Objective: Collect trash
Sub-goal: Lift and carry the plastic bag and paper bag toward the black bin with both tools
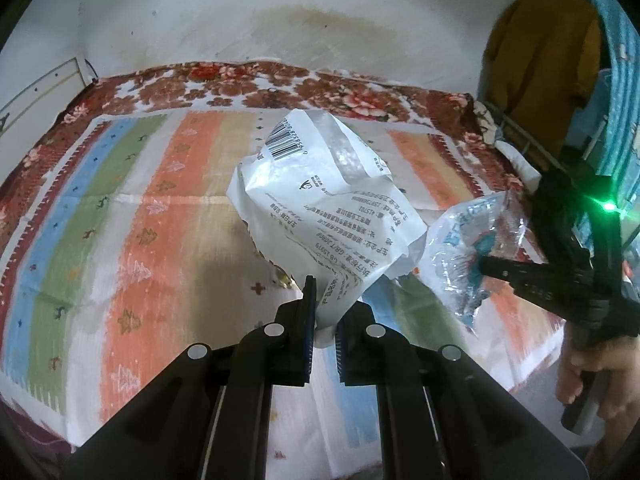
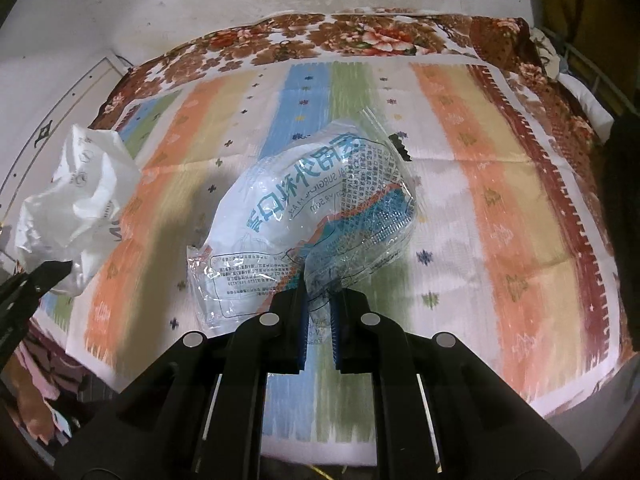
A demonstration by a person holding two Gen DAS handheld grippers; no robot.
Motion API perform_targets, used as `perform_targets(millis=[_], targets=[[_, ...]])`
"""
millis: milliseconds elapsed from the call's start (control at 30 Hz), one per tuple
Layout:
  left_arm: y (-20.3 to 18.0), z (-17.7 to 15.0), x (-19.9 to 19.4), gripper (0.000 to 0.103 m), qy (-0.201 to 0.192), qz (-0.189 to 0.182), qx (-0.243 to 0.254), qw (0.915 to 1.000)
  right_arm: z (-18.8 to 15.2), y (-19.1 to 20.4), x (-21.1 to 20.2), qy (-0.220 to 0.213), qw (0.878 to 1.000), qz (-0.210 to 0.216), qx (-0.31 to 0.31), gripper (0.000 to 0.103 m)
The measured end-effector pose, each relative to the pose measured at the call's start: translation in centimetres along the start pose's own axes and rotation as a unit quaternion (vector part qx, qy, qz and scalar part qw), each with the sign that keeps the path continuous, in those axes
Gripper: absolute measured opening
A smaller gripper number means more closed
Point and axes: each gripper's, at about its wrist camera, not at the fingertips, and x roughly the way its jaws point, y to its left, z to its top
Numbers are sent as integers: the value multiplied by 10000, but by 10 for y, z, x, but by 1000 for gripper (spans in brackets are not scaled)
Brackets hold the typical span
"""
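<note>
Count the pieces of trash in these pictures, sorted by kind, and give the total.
White printed wrapper: 1, held in the left claw.
Clear plastic bag with blue print: 1, held in the right claw.
Total: 2

We count two pieces of trash: one white wrapper (image 1: 320, 200) and one clear bag (image 2: 312, 216). We see two grippers, a left (image 1: 324, 320) and a right (image 2: 320, 312), each with two fingers. One striped cloth (image 1: 120, 220) lies over one floral blanket (image 1: 240, 84).

Wrapper (image 1: 320, 200) left — mask bag (image 2: 312, 216) right
</note>
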Motion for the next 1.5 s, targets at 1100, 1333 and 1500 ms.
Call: perform_targets(millis=[1100, 1333, 1500], targets=[[-36, -122, -103, 8, 168, -620, -137, 9978, -138, -14, -130, -568, 9959, 585, -390, 8], [-38, -148, -115, 8, 236, -928, -191, 9952, -170, -5, -138, -485, 9941, 759, -601, 8], [-37, -165, -121, 8, 208, -982, -154, 9948, -192, -8, -147, -522, 9930, 667, -820, 8]])
